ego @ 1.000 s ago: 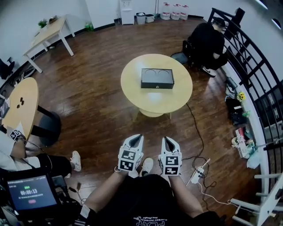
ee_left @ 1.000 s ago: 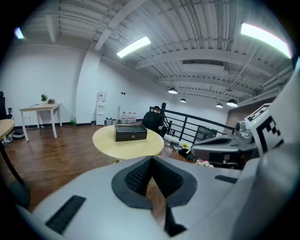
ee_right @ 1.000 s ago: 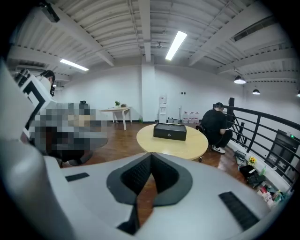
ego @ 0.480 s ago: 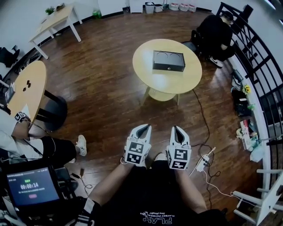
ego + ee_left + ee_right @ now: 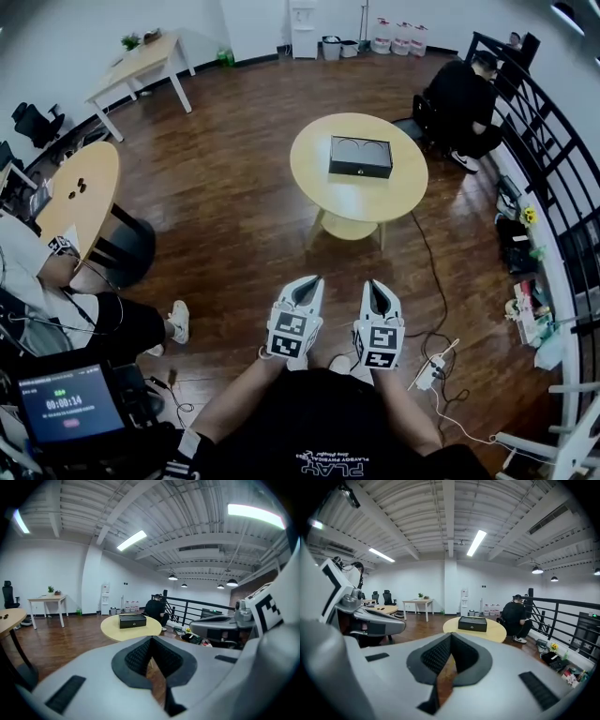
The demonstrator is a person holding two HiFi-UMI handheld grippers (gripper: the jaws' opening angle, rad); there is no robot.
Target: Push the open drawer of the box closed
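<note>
A black box [image 5: 360,157] stands in the middle of a round light-wood table [image 5: 312,178], far ahead of me across the wood floor. Its top shows two round recesses and its front face has a small knob; from here I cannot tell how far the drawer stands out. My left gripper [image 5: 307,281] and right gripper [image 5: 372,284] are held side by side close to my body, both shut and holding nothing. The left gripper view shows the box [image 5: 132,620] small beyond the left gripper [image 5: 151,639]. Likewise the box [image 5: 472,623] sits beyond the right gripper [image 5: 451,636].
A person in black [image 5: 469,94] sits beyond the table by a black railing [image 5: 553,187]. Another seated person [image 5: 56,309] is at my left beside a round table [image 5: 80,202]. A power strip with cables [image 5: 427,370] lies on the floor at my right.
The head view has shifted, so the table and box sit further right in the frame. Both grippers stay shut and close to my body, a little lower in view.
</note>
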